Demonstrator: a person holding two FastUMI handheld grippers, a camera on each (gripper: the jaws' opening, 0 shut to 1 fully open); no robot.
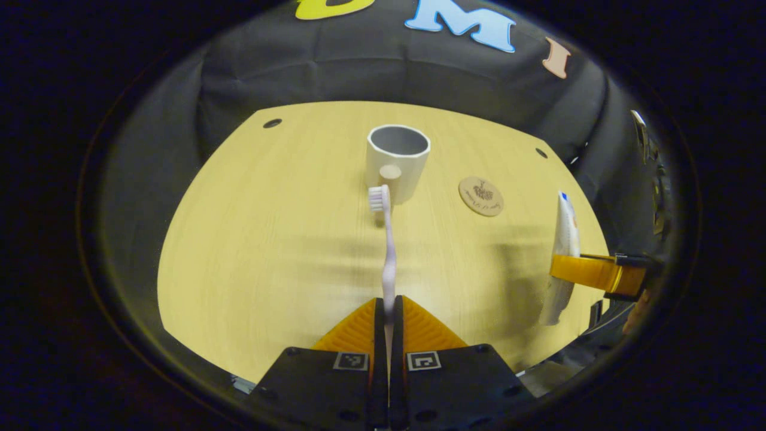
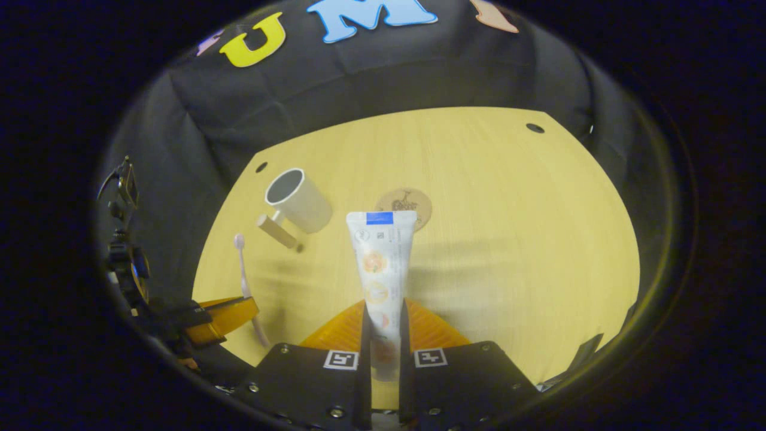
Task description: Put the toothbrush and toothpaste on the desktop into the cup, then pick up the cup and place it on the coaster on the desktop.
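Note:
A pale toothbrush [image 1: 388,251] stands up from between the fingers of my left gripper [image 1: 389,314], which is shut on its handle, bristle head near the cup. The white cup [image 1: 398,161] with a wooden handle stands open-topped on the table beyond it. My right gripper [image 2: 383,317] is shut on a white toothpaste tube [image 2: 381,263] that points forward above the desktop. In the left gripper view the tube [image 1: 562,251] and the right gripper [image 1: 589,272] are at the far right. The left gripper [image 2: 230,317], the toothbrush [image 2: 245,281] and the cup [image 2: 297,200] appear at left in the right gripper view.
A round wooden coaster [image 1: 481,196] lies on the yellow wooden desktop [image 1: 269,239] right of the cup; in the right gripper view the coaster [image 2: 404,203] is partly behind the tube. Small dark holes mark the table's far corners. Black cloth walls surround the table.

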